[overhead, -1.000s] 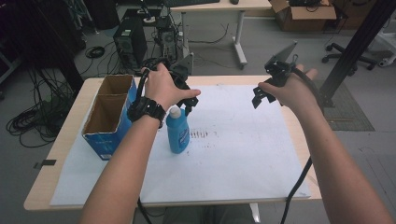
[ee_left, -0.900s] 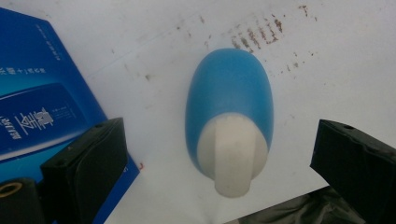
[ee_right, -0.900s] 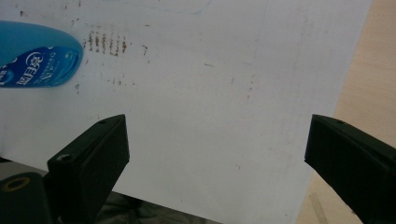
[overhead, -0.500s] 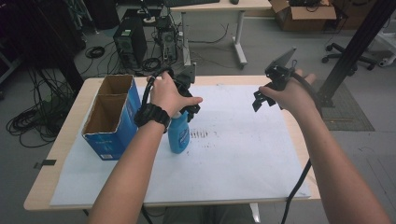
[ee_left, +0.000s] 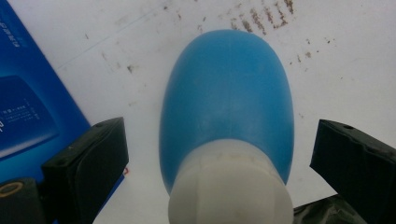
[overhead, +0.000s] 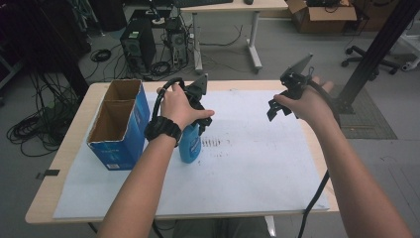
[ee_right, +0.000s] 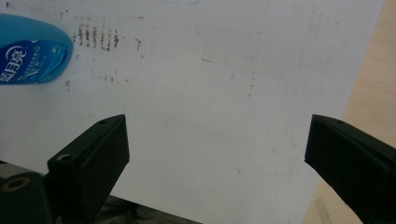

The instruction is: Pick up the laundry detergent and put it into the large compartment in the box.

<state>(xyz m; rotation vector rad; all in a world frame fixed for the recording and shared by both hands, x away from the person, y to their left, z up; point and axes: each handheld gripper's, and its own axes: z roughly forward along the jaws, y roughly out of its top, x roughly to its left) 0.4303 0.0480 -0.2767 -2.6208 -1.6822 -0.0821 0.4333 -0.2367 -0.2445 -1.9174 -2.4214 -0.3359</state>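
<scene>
Centre-left, the left gripper [ee_left: 219, 163] is straddling the blue bottle [ee_left: 227, 98], jaws spread and not touching; off-centre closing risks toppling it. The right gripper [ee_right: 217, 154] is hanging open.

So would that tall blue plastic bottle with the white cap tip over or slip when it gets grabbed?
The tall blue plastic bottle stands upright on a narrow base, so a sideways nudge would probably topple it. Its smooth, rounded sides look slippery. The left gripper has its jaws open either side of the neck, likely a steadier hold.
</scene>
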